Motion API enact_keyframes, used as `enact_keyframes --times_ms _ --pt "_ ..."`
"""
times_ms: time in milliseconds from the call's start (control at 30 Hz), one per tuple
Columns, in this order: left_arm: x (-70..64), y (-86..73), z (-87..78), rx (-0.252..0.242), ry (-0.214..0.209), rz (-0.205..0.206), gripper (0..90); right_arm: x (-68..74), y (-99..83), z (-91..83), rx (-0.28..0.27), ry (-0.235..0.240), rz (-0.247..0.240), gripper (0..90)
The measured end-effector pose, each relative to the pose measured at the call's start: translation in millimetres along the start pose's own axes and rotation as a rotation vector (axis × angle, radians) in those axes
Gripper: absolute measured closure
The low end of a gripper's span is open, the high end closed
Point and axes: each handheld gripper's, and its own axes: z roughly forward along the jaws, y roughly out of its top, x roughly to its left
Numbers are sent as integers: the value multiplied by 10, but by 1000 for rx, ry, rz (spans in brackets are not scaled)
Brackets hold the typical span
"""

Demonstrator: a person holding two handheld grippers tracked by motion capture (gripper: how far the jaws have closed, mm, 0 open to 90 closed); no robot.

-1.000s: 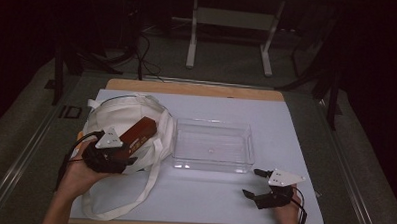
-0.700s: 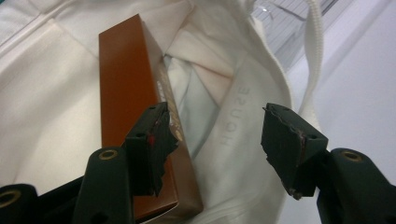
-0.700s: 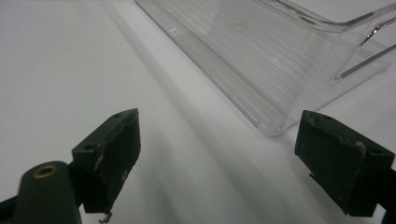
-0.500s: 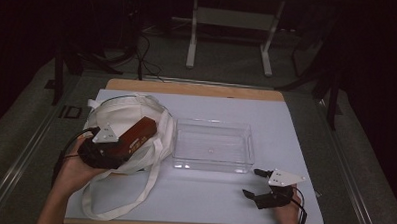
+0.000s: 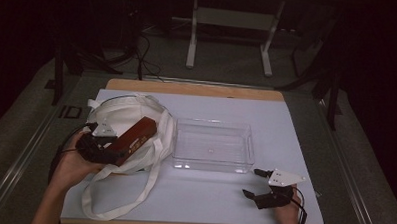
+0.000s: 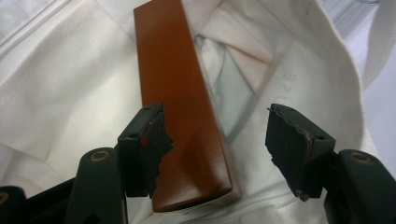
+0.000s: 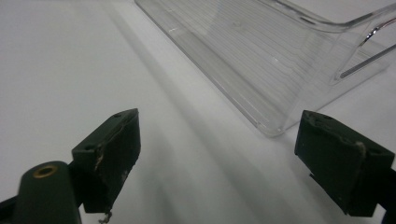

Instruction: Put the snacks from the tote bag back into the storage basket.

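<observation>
Left hand-held gripper (image 5: pixel 101 147) over white cloth tote bag (image 5: pixel 119 114), jaws apart astride long reddish-brown box (image 6: pixel 180 102) lying on bag, not clamped. Clear rectangular plastic tray (image 5: pixel 212 165) mid-table. Right hand-held gripper (image 5: pixel 258 183) jaws apart, bare white table (image 5: pixel 193 192) around it.

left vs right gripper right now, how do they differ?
The left gripper sits over the white tote bag, jaws open either side of the brown box; the right gripper has bare table between its jaws. The left points into the bag, the right toward the clear tray, short of it. Both are open and gripping nothing.
</observation>
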Motion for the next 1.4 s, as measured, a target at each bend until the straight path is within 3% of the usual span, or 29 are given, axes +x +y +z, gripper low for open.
enact_keyframes --times_ms 533,933,1400 --pt "118 10 88 80 1 -36 374 0 0 0 0 0 -1 144" --pt "185 27 210 167 -41 -63 361 0 0 1 0 2 0 144" --pt "258 31 307 241 -84 -124 351 2 1 3 3 5 0 144"
